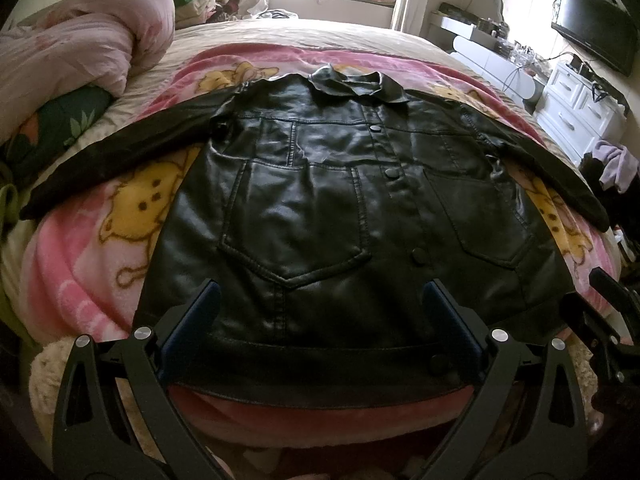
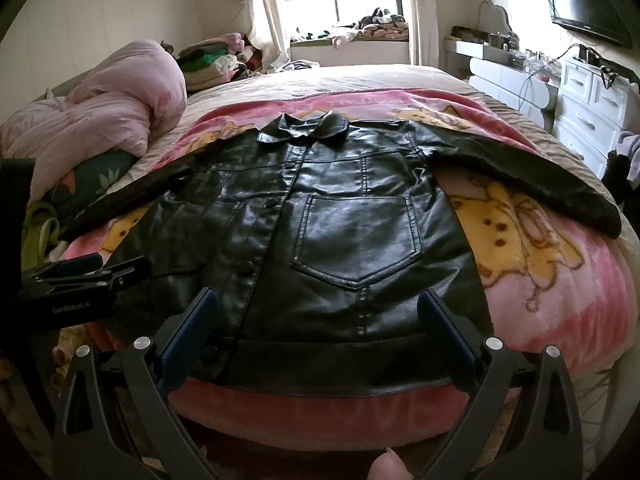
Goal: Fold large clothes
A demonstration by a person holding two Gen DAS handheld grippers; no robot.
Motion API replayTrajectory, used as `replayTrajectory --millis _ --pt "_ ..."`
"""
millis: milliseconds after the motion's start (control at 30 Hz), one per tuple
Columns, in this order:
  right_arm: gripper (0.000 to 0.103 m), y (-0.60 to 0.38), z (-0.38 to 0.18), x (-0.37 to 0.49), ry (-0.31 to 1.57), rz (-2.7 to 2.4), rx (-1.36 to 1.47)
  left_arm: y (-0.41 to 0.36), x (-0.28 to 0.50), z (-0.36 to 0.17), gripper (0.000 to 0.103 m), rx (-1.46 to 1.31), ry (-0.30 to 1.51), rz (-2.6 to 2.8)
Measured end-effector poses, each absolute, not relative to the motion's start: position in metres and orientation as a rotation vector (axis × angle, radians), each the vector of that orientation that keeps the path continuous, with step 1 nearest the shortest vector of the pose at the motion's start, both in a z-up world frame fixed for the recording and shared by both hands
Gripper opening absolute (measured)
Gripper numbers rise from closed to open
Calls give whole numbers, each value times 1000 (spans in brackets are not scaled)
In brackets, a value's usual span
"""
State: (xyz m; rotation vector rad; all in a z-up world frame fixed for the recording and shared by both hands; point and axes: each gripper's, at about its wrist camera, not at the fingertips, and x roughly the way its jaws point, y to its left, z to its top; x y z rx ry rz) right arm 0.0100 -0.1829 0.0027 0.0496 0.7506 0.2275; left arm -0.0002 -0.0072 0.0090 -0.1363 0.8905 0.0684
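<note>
Clearly the one black leather jacket (image 1: pixel 320 200) lies flat and face up on the pink cartoon blanket (image 1: pixel 80 264) across the bed, collar toward the window, its two sleeves stretched out to either side and its front fastened. The left gripper (image 1: pixel 320 312) hovers over the hem with its fingers (image 1: pixel 200 312) spread wide, gripping nothing; the right gripper (image 2: pixel 318 316) hovers over the hem further to the right, likewise spread and empty. By its sheen and shallow creases the leather looks heavy, fairly stiff and slick, so I judge it will bend in broad curves rather than crease sharply, and may slide between smooth pads. The best holds seem to be the thick stitched hem band, the sleeve cuffs or the shoulder seams, where layers give bite. Two chest pockets show, and at least five dark snaps along the placket. One bunched pink duvet (image 2: pixel 112 112) sits at the bed's left
</note>
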Motion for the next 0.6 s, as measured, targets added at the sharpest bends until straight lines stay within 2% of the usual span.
replayTrajectory --millis 600 --pt "99 -181 7 15 745 226 44 -11 5 13 95 -133 894 55"
